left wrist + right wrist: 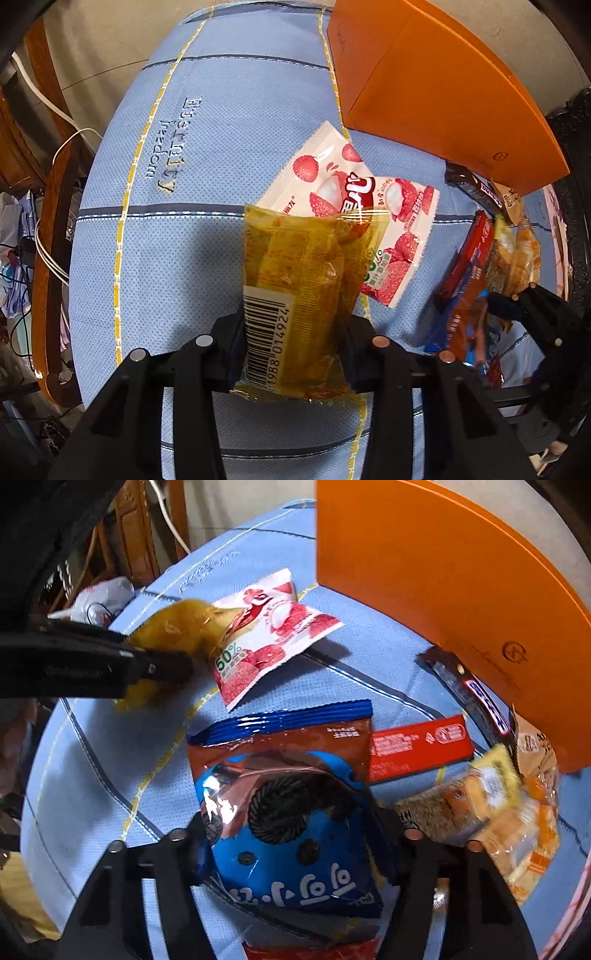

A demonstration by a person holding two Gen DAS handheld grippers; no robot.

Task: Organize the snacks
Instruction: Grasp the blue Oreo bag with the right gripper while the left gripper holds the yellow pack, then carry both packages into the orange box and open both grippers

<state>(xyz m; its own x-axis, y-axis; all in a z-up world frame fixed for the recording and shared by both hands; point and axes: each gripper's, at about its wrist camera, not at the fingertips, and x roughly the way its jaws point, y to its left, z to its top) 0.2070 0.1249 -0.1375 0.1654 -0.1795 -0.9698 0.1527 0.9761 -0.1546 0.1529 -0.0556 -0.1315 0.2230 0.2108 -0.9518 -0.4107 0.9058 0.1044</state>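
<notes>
My left gripper [291,343] is shut on a yellow snack pack [295,280] with a barcode, held above the blue cloth; it also shows in the right wrist view [177,635]. A pink lychee candy bag [354,210] lies on the cloth just beyond it, and shows in the right wrist view [269,635]. My right gripper [295,834] is shut on a blue and brown cookie bag [288,812], seen at the right of the left wrist view [465,325]. The orange box [436,85] stands at the back right.
A red bar pack [417,749], a dark bar wrapper [476,698] and clear packs of yellow pastries [506,805] lie by the orange box [436,602]. The blue tablecloth [207,184] covers the table. A wooden chair [55,221] and cables stand at the left.
</notes>
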